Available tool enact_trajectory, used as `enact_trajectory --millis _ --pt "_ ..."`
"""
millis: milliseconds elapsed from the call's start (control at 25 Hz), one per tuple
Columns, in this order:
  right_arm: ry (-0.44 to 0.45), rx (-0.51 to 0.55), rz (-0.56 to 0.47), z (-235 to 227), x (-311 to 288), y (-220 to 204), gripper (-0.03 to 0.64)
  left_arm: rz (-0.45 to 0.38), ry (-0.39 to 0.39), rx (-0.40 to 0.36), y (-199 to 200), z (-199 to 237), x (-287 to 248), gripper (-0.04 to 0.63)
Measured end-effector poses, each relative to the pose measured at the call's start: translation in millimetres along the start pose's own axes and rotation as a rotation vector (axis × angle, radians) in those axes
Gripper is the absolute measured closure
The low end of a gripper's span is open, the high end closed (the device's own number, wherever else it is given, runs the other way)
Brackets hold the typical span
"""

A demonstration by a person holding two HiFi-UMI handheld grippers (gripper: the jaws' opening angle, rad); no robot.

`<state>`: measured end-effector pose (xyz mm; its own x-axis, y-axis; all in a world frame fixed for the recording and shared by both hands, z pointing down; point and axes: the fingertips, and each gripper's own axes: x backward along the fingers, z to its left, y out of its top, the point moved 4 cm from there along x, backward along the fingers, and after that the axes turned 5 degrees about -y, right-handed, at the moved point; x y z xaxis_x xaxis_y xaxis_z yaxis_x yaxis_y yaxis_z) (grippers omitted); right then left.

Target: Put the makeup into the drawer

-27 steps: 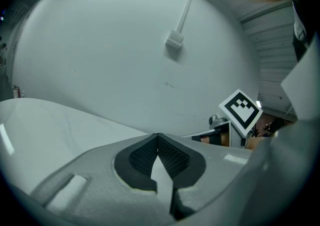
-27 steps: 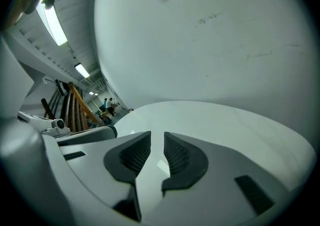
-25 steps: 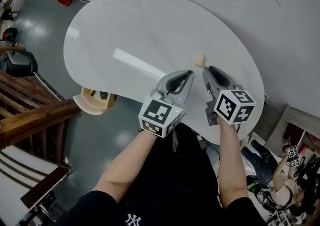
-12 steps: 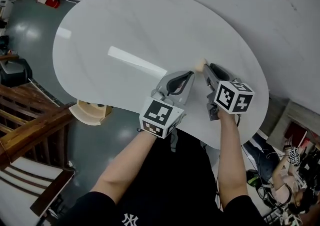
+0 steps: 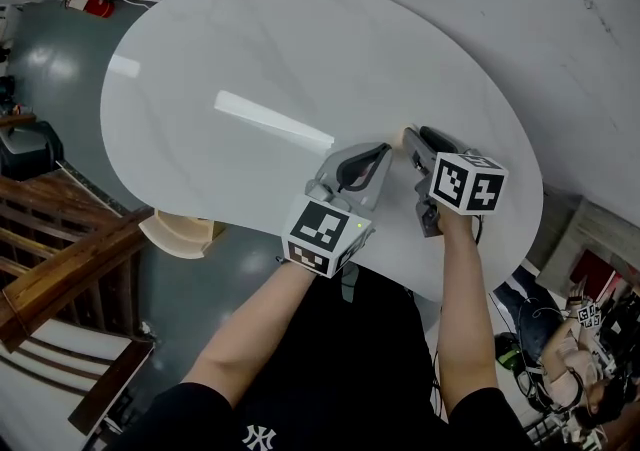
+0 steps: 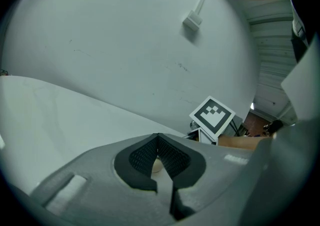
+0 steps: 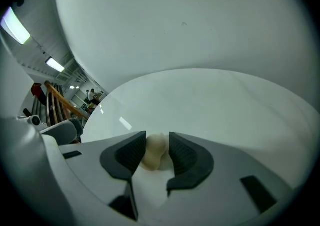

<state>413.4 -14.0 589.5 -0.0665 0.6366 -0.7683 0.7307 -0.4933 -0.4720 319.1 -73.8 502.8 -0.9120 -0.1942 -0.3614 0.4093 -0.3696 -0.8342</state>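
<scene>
Makeup sponge (image 7: 153, 152) lies on the white table (image 5: 250, 59) directly between the jaws of the right gripper (image 7: 157, 138), which have just been opening wide and don't seem to squeeze it. The left gripper (image 6: 158, 137), jaws together and empty, sits just beside, so the right is nearer.

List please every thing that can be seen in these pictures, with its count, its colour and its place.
table: one, white, rounded, middle of the head view
makeup sponge: one, beige, on the table near its front edge
stool: one, light wood, on the floor at the table's left edge
fire extinguisher: one, red, far left by the wall
wooden railing: brown, left edge
floor clutter: cables, lower right, too small to name
left gripper: one, grey, jaws together, beside the sponge
right gripper: one, grey, jaws just opened, sponge between them
forearms: two, bare, below the grippers
</scene>
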Motion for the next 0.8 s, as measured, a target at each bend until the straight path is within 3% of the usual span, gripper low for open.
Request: enact_trajectory --millis 440,800 --pt "0.037 0.03 0.053 17 4 -17 0.469 0.002 0.011 0.017 -3 2 7 0.585" --pt "0.019 0.068 -0.037 22 25 -29 0.502 -0.004 0.05 0.042 -13 -9 25 0.584"
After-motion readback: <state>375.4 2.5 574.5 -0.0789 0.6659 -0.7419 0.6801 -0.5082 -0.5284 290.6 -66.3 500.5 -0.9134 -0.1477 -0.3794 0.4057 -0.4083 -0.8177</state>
